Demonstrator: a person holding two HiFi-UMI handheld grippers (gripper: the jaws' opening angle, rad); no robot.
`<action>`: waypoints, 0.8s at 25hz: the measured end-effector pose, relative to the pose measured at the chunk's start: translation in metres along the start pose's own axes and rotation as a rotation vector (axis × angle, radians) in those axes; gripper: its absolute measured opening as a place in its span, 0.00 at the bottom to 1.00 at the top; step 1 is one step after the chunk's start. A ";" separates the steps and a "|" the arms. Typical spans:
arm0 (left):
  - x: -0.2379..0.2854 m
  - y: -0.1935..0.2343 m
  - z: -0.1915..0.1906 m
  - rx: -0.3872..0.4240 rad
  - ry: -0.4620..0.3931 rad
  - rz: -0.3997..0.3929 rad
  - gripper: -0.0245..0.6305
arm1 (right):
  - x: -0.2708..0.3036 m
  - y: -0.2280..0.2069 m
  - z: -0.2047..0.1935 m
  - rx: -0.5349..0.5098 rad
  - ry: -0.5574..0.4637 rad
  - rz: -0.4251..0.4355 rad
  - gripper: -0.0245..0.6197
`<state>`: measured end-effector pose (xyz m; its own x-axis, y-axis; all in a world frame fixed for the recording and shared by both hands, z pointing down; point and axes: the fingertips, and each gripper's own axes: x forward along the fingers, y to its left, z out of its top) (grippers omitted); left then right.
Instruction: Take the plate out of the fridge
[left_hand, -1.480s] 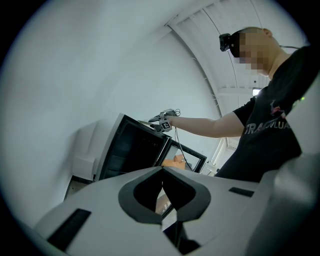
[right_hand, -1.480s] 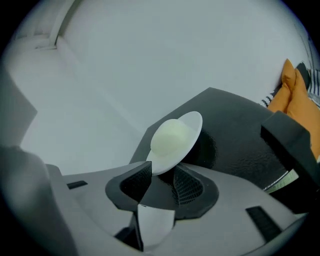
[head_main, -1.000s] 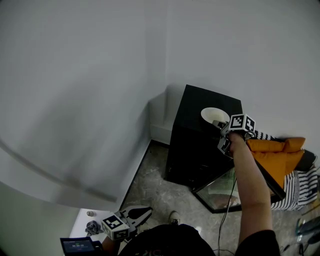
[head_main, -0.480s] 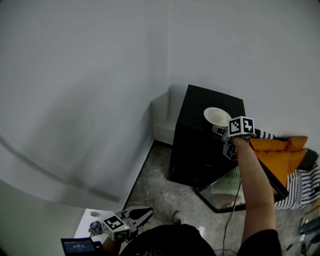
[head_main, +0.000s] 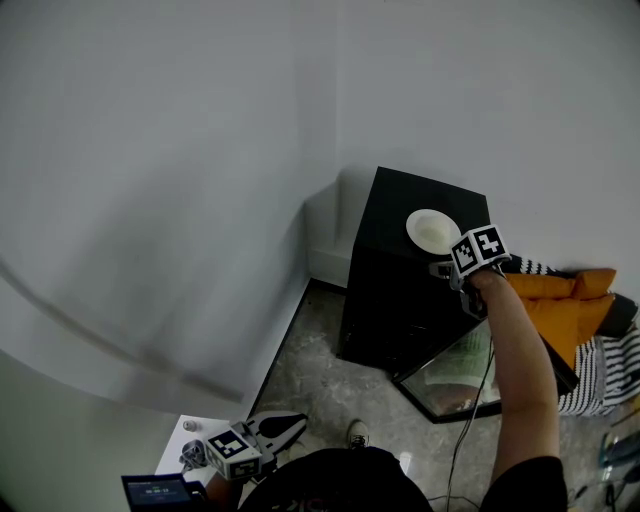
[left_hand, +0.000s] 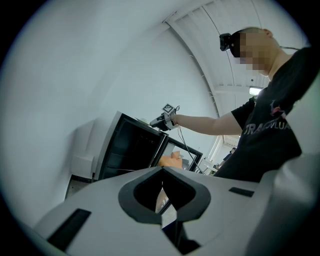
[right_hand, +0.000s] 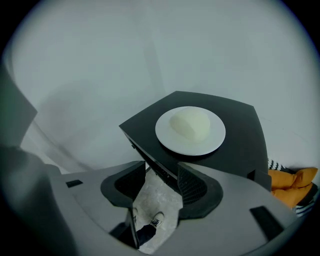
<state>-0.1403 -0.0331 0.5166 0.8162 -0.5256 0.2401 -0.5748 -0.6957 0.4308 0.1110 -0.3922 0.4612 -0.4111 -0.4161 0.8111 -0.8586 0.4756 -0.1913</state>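
A white plate (head_main: 432, 231) with a pale mound on it (right_hand: 190, 124) lies flat on top of the black fridge (head_main: 390, 290). My right gripper (head_main: 445, 267) hovers just off the plate's near right edge, apart from it. In the right gripper view its jaws (right_hand: 161, 172) stand open with only floor showing between them, and the plate (right_hand: 190, 131) sits ahead on the fridge top (right_hand: 242, 127). My left gripper (head_main: 293, 424) hangs low at the bottom left, its jaws (left_hand: 161, 172) shut and empty. The left gripper view shows the right gripper (left_hand: 157, 121) far off.
The fridge's glass door (head_main: 450, 375) hangs open toward the floor at the right. Orange cloth (head_main: 555, 305) and striped fabric (head_main: 600, 375) lie beside it. A white boxed ledge (head_main: 322, 240) fills the wall corner. A small screen (head_main: 155, 492) sits on a white surface (head_main: 175, 450).
The right gripper has let go of the plate's edge and drawn back a little to the right, jaws now open. The plate stays on the fridge top. The left gripper has hardly moved.
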 end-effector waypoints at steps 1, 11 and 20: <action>0.000 0.000 0.000 0.001 0.001 -0.002 0.04 | -0.002 0.002 0.000 -0.007 -0.007 0.007 0.35; 0.005 -0.012 0.004 0.007 0.013 -0.034 0.04 | -0.017 0.022 -0.032 -0.048 -0.168 0.026 0.05; 0.005 -0.029 -0.003 0.023 0.046 -0.095 0.04 | -0.022 0.105 -0.126 0.008 -0.280 0.183 0.05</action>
<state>-0.1191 -0.0140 0.5079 0.8684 -0.4341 0.2396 -0.4958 -0.7524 0.4337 0.0687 -0.2356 0.4933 -0.6263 -0.5217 0.5793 -0.7645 0.5565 -0.3253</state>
